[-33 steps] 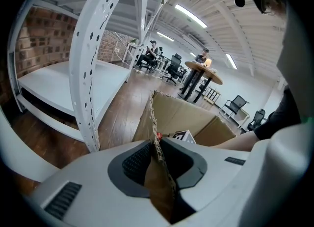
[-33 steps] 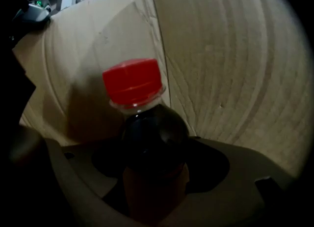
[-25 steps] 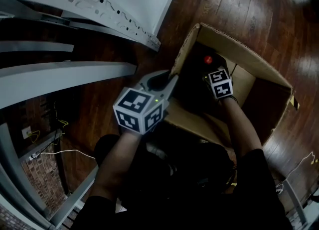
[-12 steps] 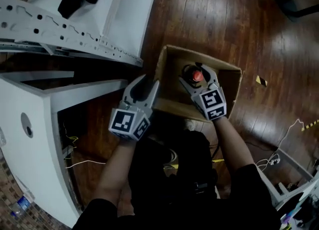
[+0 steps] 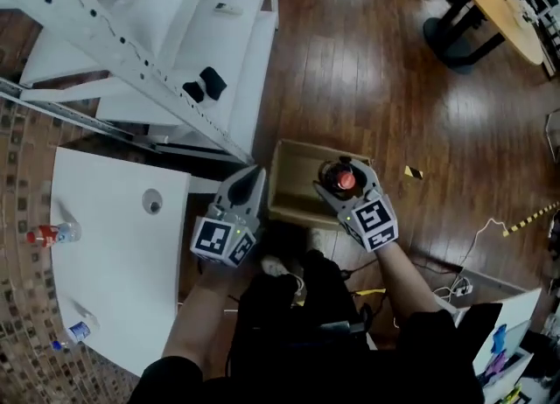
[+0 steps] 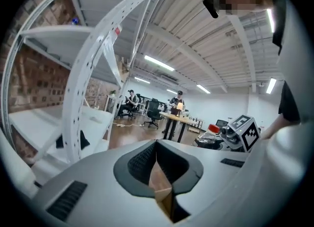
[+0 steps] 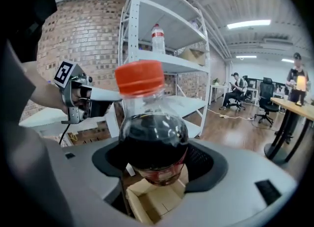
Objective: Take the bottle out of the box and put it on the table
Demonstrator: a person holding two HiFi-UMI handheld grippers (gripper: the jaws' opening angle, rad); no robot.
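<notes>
Since the earlier frames, the right gripper (image 5: 343,170) is lifting the bottle (image 5: 345,182), clenched in its jaws, clear above the box (image 5: 282,185). The left gripper (image 5: 252,177), jaws just closing on nothing, is hovering beside the box. Placing the bottle on the table (image 5: 109,258) is still remaining.

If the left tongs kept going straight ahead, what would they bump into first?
Probably nothing close: the left tongs point past the white rack into open room. The first thing in line looks like the far desk, though depth is unclear.
</notes>
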